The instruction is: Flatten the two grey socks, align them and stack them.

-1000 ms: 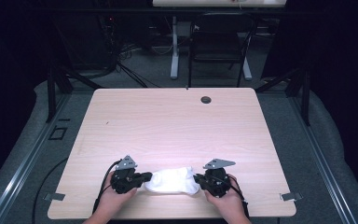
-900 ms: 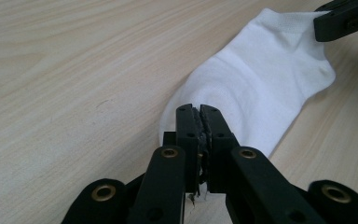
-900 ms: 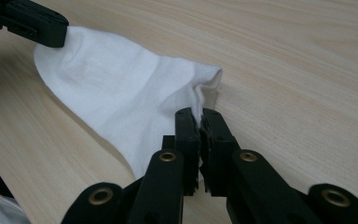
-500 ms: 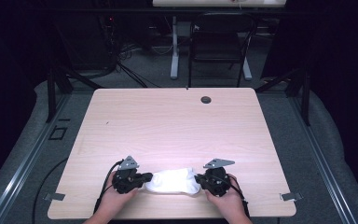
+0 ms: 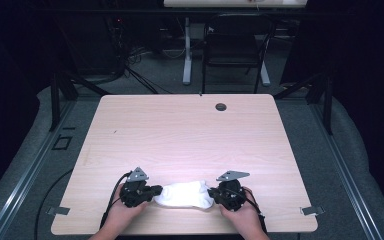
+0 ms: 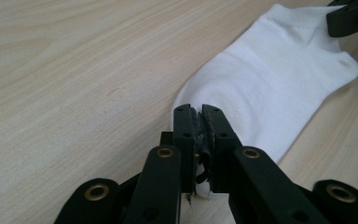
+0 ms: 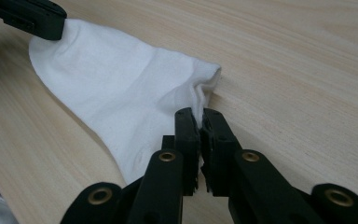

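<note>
Left to right, high view: left gripper (image 5: 156, 190) sat near the front edge of the table (image 5: 180, 130), held in the person's left hand (image 5: 122, 212), jaws pointing right toward the sock. White sock (image 5: 184, 194) lay flat on the wood between the two grippers, close to the front edge, roughly centred across the table's width. Right gripper (image 5: 211, 193) was at the sock's other end, in the right hand (image 5: 242, 215), jaws pointing left. Small dark round hole (image 5: 221, 106) in the tabletop sat near the far edge, well apart from all of this. Dark chair (image 5: 232, 47) stood on the floor beyond the table.

Left gripper view: left gripper (image 6: 201, 122) had jaws narrow, nearly together, pinching one end of the sock (image 6: 270, 84); a bit of white fabric showed between the pads. Its jaws had just been opening slightly, sock edge still between them. The other gripper's black jaw tip sat on the far end of the sock, top right.

Right gripper view: right gripper (image 7: 199, 123) had jaws narrow too, clamped on a bunched fold of the sock (image 7: 116, 98) at its end. Fabric puckered right at the jaw tips. The rest of the sock lay flat on the table (image 7: 298, 70), apart from that fold.
</note>
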{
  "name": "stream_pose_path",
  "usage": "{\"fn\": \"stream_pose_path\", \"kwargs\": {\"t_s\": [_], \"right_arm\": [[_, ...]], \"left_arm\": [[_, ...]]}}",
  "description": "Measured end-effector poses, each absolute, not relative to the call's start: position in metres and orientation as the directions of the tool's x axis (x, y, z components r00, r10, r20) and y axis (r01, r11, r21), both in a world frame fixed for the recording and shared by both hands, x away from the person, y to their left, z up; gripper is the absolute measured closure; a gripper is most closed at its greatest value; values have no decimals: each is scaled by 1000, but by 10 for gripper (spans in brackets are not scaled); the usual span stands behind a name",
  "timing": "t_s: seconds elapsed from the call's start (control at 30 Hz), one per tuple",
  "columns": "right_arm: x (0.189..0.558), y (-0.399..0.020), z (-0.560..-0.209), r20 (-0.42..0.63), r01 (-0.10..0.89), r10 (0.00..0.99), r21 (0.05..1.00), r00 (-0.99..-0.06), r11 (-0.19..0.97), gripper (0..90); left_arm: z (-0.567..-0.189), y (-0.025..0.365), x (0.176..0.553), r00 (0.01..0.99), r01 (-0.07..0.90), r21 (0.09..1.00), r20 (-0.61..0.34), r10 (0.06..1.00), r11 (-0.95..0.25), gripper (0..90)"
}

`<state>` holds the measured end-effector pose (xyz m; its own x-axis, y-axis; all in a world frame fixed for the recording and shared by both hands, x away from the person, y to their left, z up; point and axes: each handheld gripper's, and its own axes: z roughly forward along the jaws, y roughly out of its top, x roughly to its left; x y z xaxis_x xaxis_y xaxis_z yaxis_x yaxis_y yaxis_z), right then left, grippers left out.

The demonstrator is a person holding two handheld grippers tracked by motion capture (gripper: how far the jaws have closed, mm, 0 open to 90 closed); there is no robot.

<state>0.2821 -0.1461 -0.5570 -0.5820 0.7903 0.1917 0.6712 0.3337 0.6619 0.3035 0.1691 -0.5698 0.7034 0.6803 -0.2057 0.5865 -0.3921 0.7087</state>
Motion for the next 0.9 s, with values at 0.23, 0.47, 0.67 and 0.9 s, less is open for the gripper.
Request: {"fn": "stream_pose_path", "kwargs": {"t_s": [0.23,0.47,0.67,0.9], "right_arm": [[284,-152,-558,195,654,801,698,-566,293,725],[280,-150,-548,179,569,778,780,-603,262,685],[278,-134,-551,157,541,737,780,-657,316,670],[284,-129,-564,133,563,735,736,-665,376,647]], "left_arm": [[-563,172,301,702,556,744,-182,688,-371,687],[-556,171,294,729,524,769,-183,660,-366,642],[-560,164,292,747,519,754,-174,641,-401,630],[-566,164,294,742,536,737,-178,646,-413,609]]}}
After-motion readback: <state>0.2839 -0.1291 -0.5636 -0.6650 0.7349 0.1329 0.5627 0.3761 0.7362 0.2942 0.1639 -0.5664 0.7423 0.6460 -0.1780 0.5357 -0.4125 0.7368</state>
